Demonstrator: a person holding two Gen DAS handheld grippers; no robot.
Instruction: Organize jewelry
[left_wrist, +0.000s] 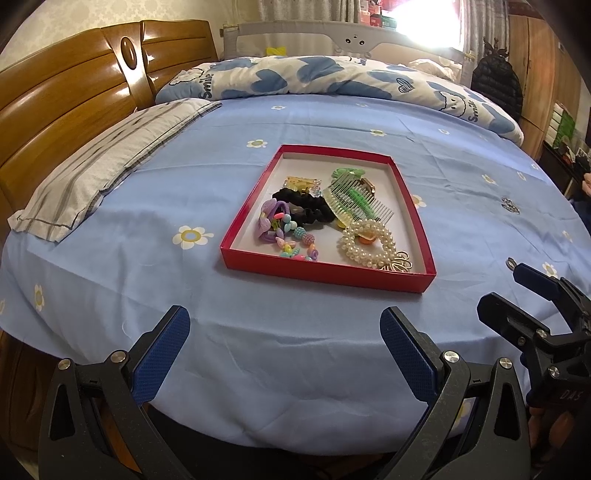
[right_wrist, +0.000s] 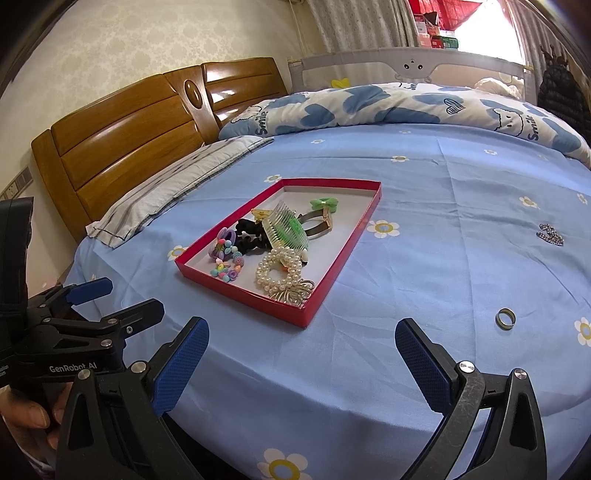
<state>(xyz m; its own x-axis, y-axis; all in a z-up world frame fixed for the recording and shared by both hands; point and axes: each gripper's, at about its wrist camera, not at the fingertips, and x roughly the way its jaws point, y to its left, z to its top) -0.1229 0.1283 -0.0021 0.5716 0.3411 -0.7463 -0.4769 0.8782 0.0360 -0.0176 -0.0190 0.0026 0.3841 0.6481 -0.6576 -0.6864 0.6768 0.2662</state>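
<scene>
Both hand-held grippers, left (left_wrist: 285, 341) and right (right_wrist: 302, 352), gape wide, holding nothing; long red cardboard box (right_wrist: 334, 266) points toward 1 o'clock.

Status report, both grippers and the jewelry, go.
Left gripper open, empty, short of red tray. Right gripper open, empty. Ring and sparkly piece loose on sheet, outside tray. Nothing blocking.

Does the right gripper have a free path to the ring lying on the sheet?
Probably yes. The ring lies alone on the sheet, just ahead and right of the open right gripper, outside the red box.
</scene>
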